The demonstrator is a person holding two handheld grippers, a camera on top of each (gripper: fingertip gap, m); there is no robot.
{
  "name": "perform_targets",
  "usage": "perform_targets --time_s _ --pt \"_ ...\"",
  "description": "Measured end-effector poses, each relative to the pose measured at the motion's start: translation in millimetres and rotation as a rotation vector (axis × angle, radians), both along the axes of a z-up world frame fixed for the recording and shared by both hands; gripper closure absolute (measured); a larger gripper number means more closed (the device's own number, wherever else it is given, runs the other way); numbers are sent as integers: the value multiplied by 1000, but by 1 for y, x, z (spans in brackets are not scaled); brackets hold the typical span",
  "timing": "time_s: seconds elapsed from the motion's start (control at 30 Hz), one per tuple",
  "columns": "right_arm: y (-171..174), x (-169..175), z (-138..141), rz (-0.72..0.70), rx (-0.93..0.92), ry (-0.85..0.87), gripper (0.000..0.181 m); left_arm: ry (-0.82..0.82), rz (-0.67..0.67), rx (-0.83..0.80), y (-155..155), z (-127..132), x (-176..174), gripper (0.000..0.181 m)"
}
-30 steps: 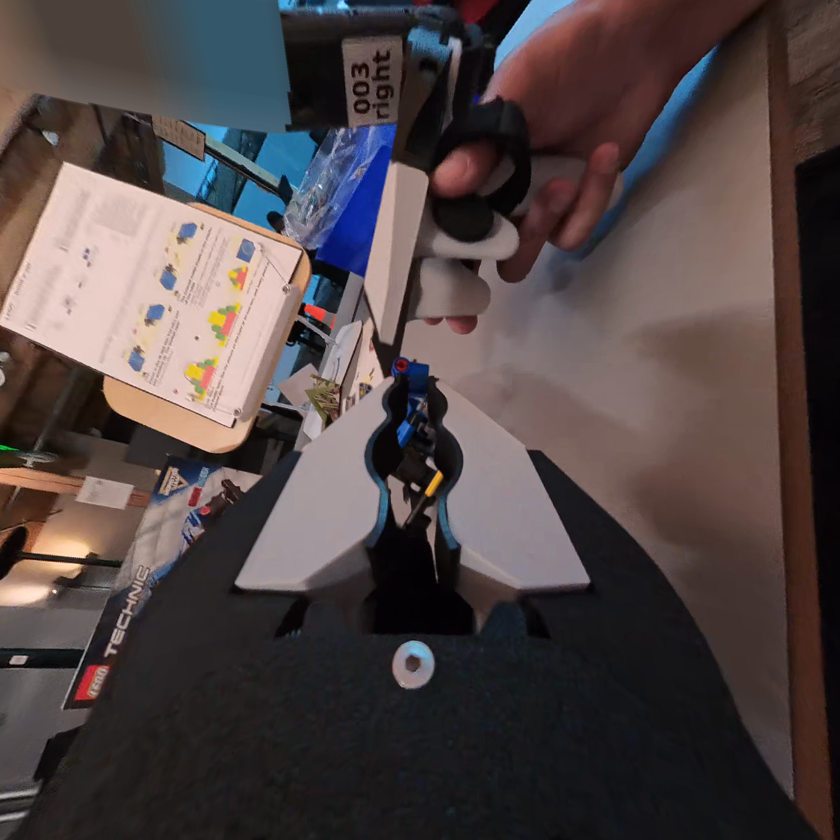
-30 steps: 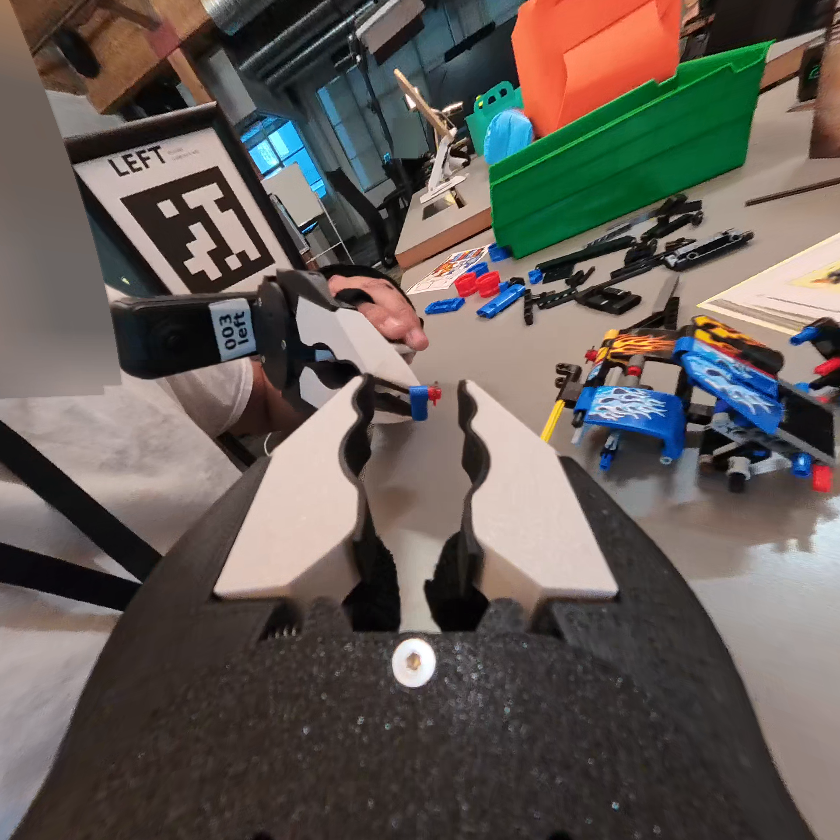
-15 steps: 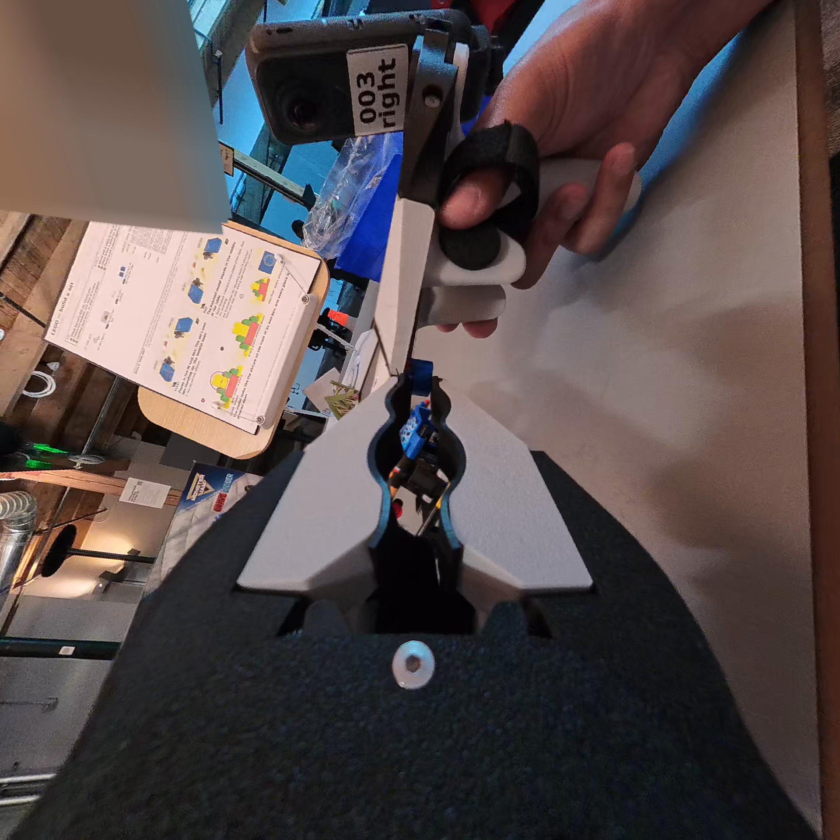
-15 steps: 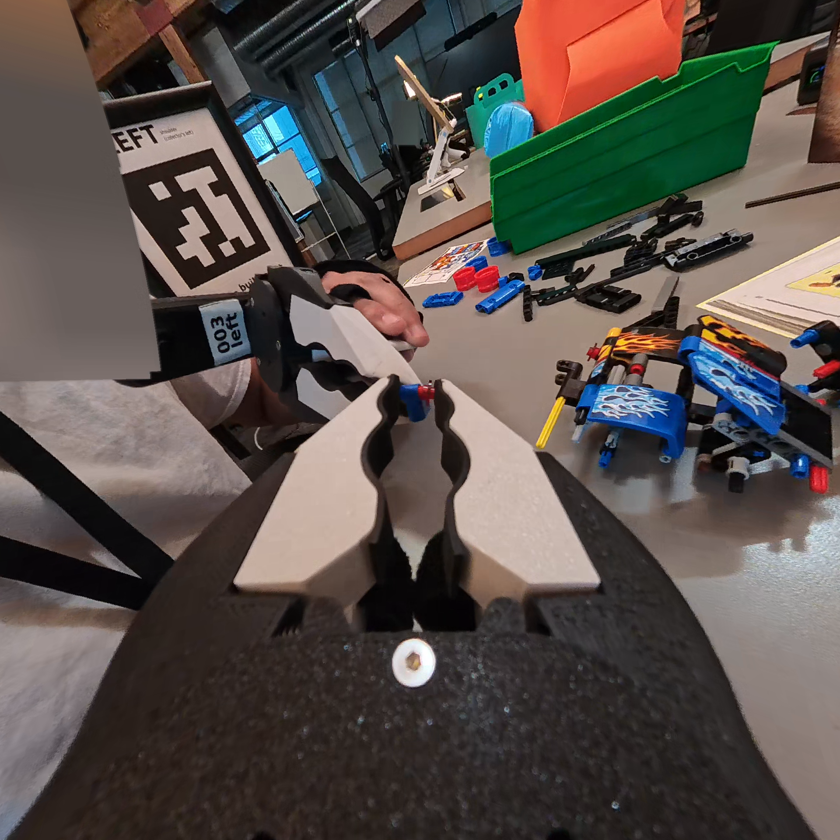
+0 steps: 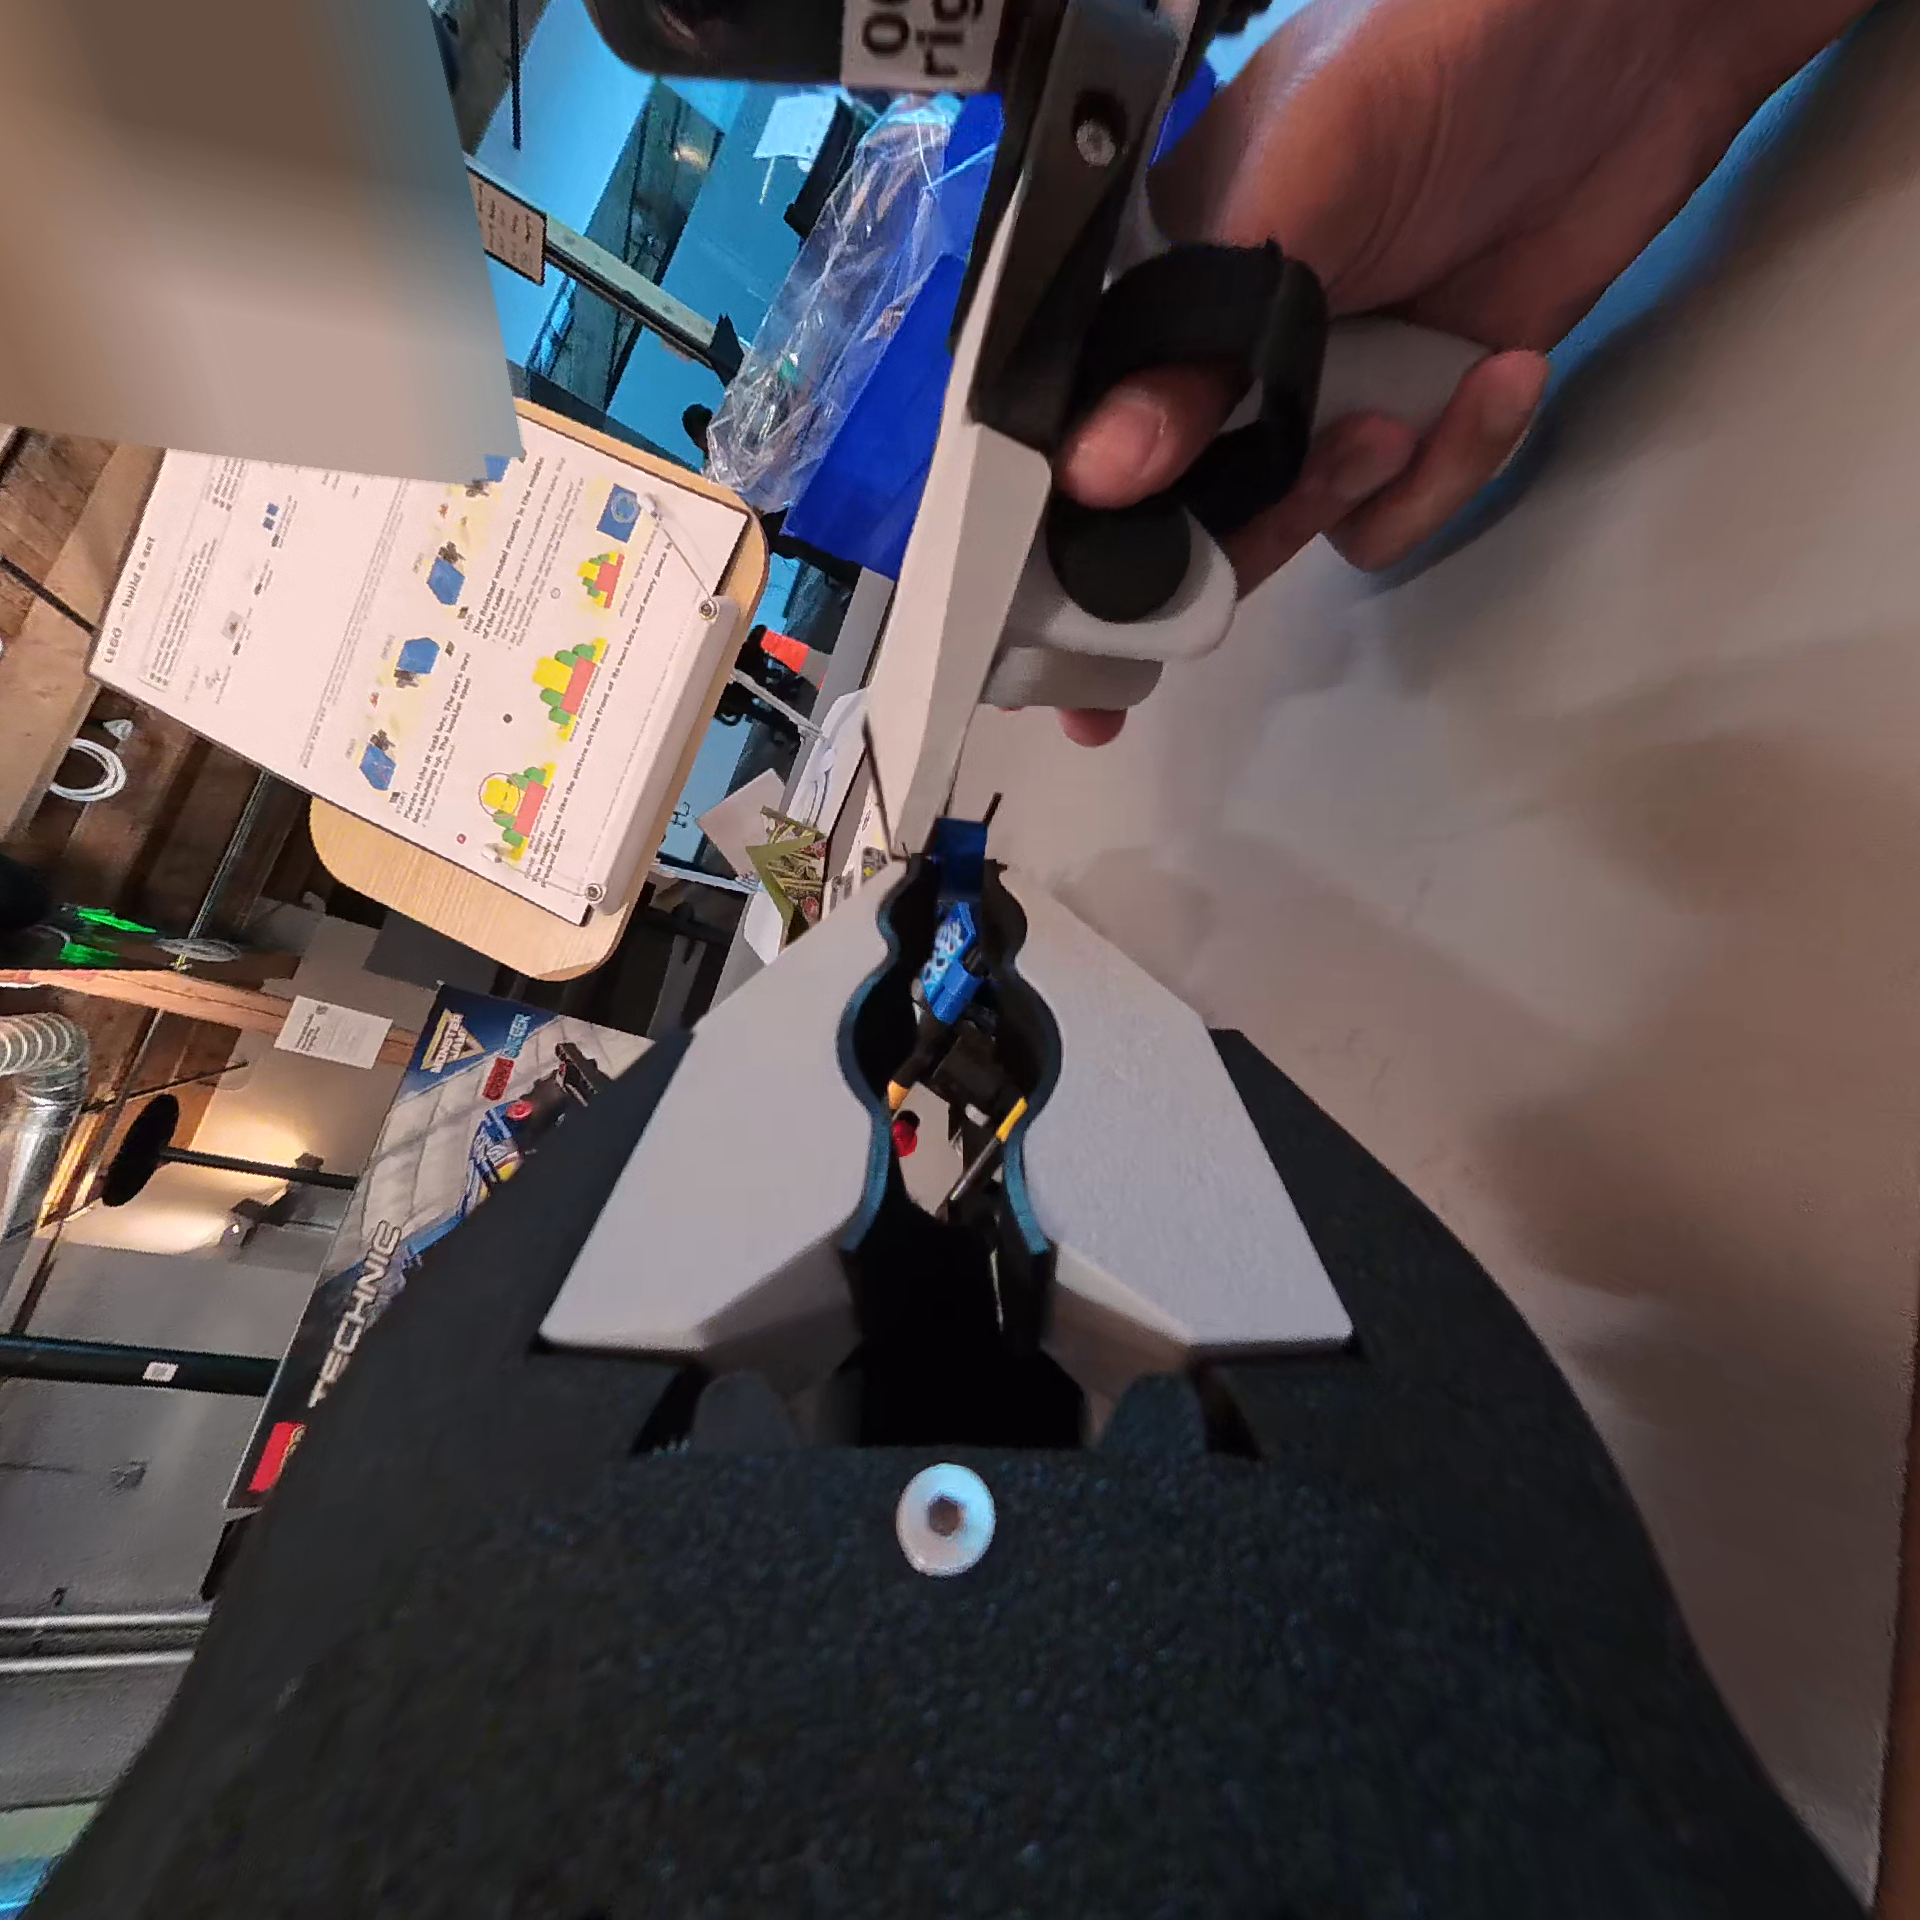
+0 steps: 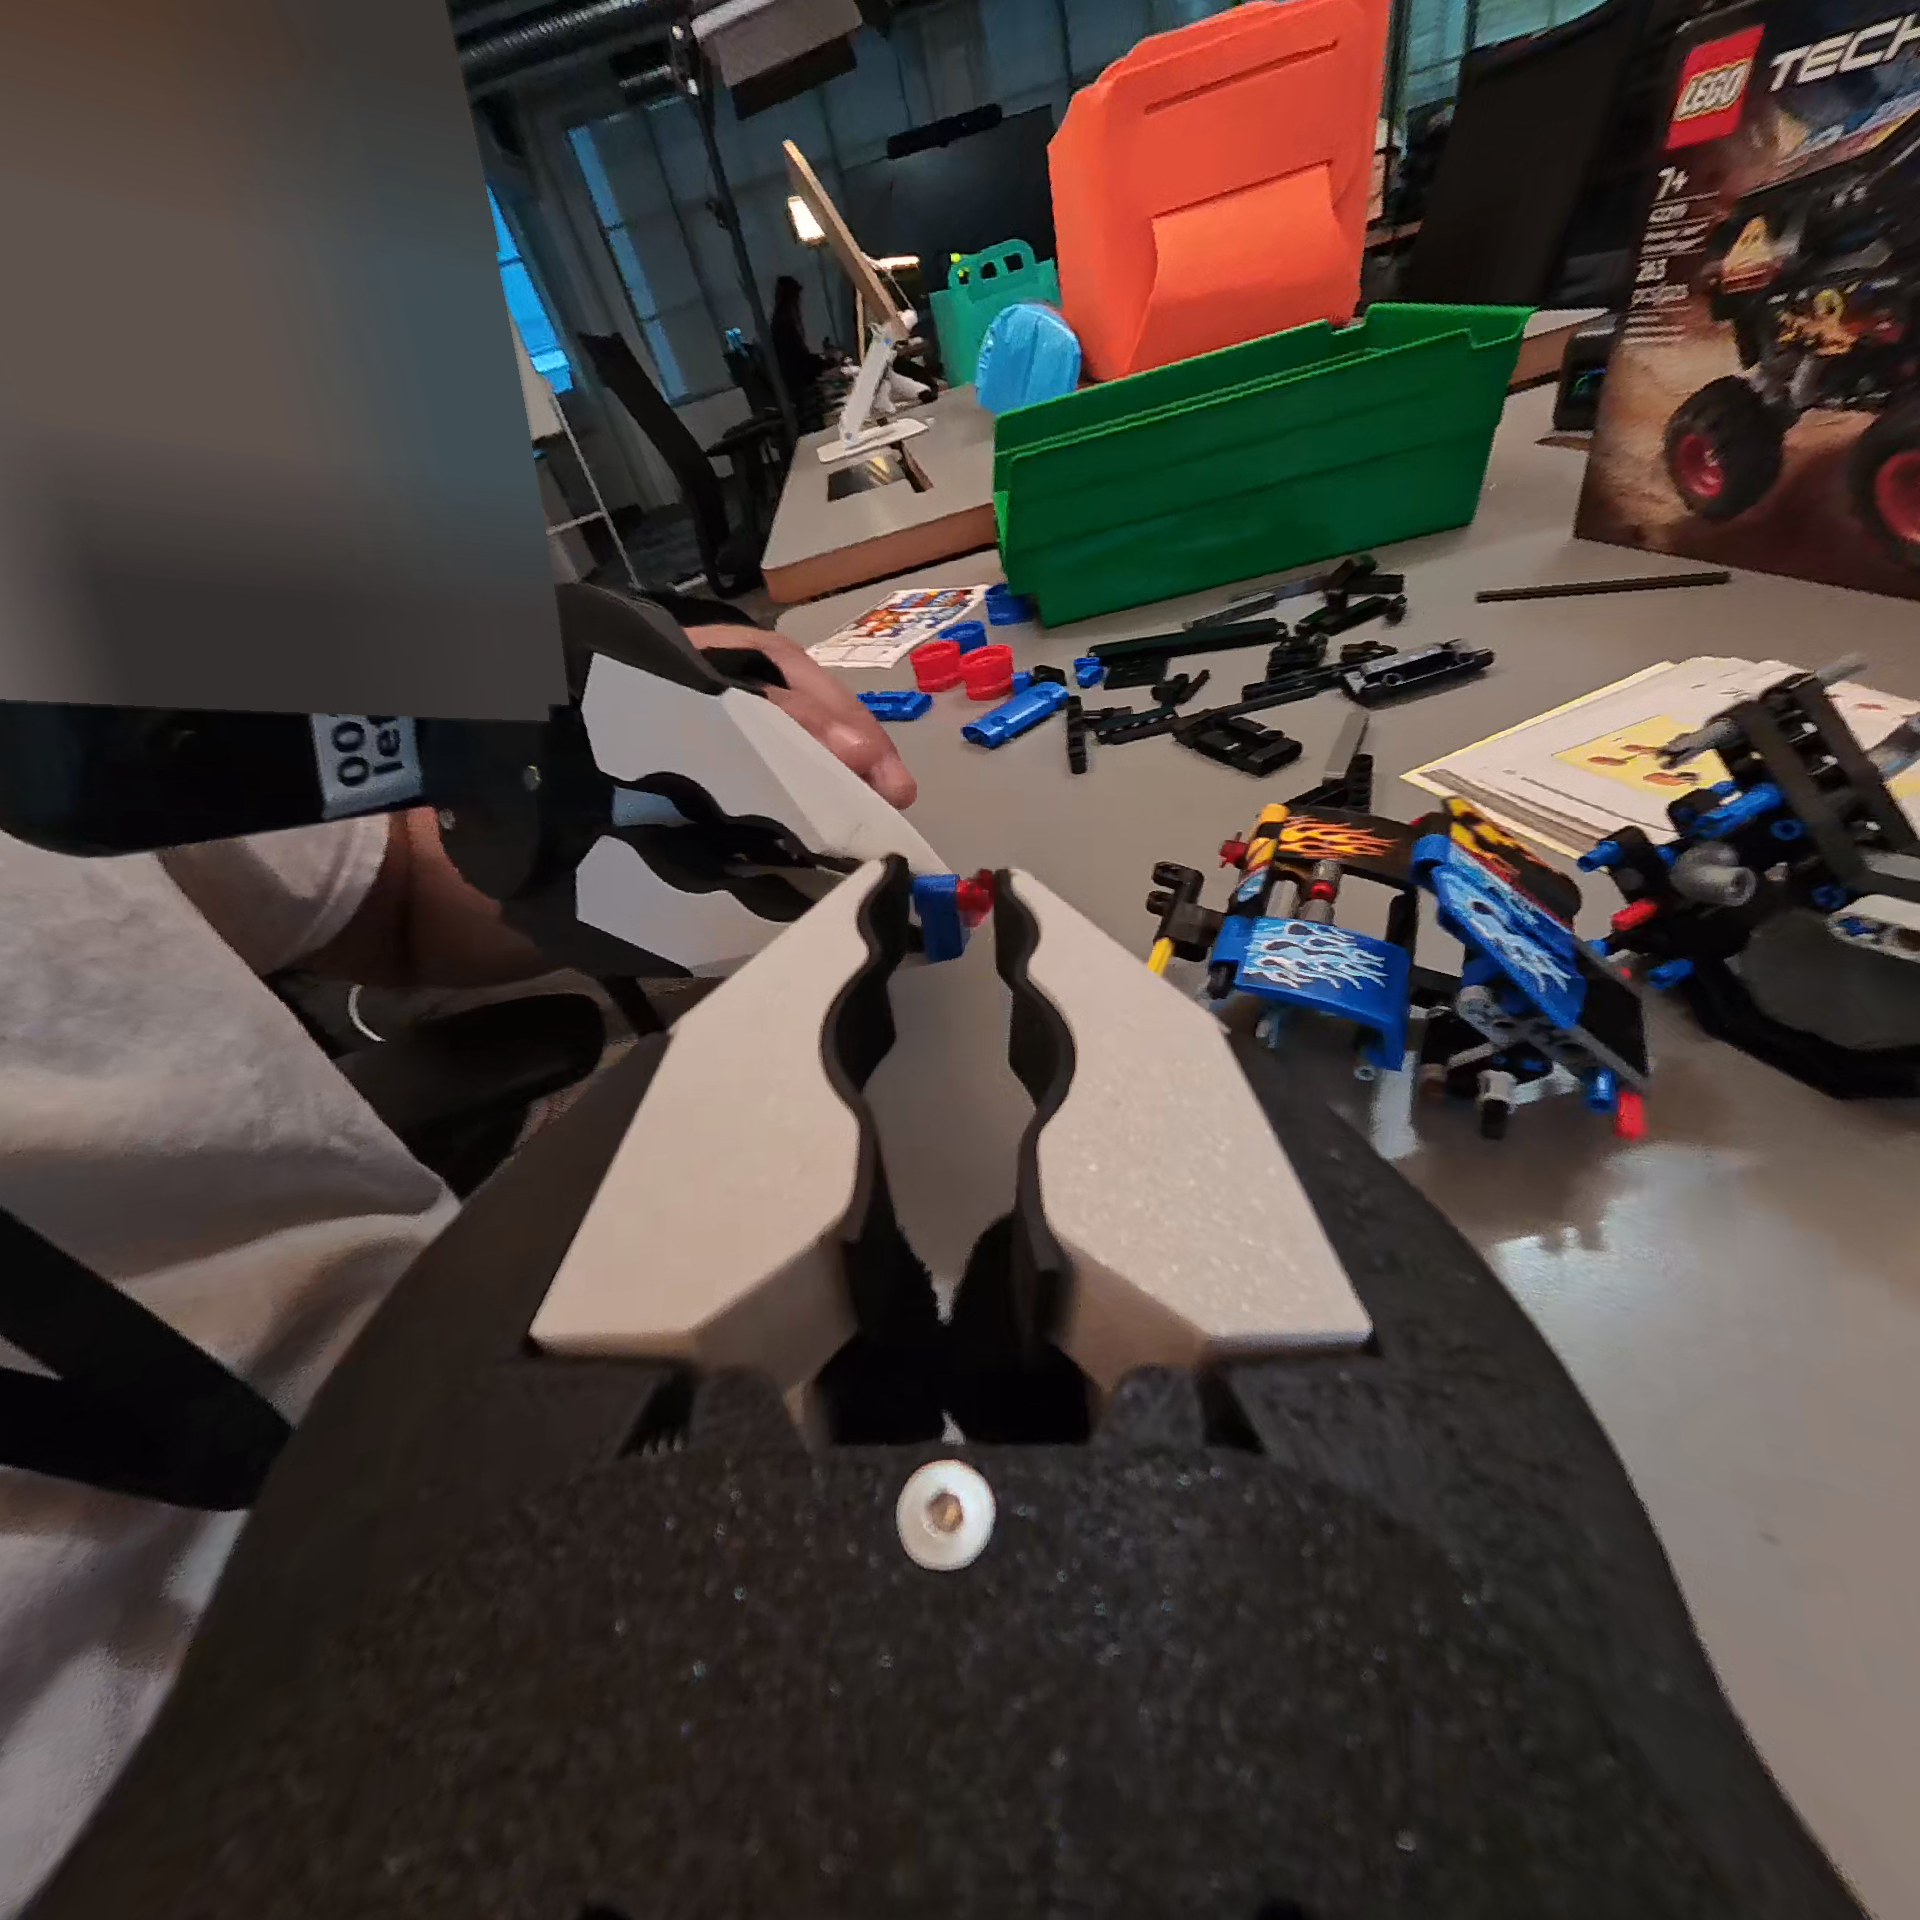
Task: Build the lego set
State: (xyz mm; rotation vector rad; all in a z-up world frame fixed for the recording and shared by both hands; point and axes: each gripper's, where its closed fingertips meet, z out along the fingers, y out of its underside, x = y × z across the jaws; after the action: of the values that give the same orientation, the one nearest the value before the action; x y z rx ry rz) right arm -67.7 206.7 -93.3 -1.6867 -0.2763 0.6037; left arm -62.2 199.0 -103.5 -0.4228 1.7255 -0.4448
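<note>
I am holding the small blue piece with its red pin at the tips of my left hand-held gripper, closed on it. I am bringing my right hand-held gripper, nearly shut, around it, pin pointing right. The half-built truck is lying far right on the worktop, clear.

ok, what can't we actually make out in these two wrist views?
- Left wrist view: how the left gripper holds the small blue piece; its own fingers hide the contact.
- Right wrist view: whether the right gripper touches the blue piece with the red pin; the tips hide that.
- Right wrist view: the black chassis is cut off by the right edge.
- Right wrist view: the loose black parts are too small to sort.
</note>
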Motion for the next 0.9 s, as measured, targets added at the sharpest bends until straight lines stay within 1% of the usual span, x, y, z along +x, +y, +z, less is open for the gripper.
perform_targets --time_s 0.27,0.4,0.63,0.73,0.9 --pt "2 2 -4 -18 -9 -29 167 15 18 -20 2 -4 2 176" --pt "0 -1 -4 10 -23 -14 168 21 -2 15 0 -5 0 175" --pt "-3 -5 -5 33 -8 -42 169 85 -26 54 -2 -5 -3 176" --pt "-6 -6 -5 58 -19 -23 169 95 -43 61 -4 -5 -3 176" --pt "-2 -3 -3 22 -3 -27 169 82 -8 69 -1 -4 -2 176"
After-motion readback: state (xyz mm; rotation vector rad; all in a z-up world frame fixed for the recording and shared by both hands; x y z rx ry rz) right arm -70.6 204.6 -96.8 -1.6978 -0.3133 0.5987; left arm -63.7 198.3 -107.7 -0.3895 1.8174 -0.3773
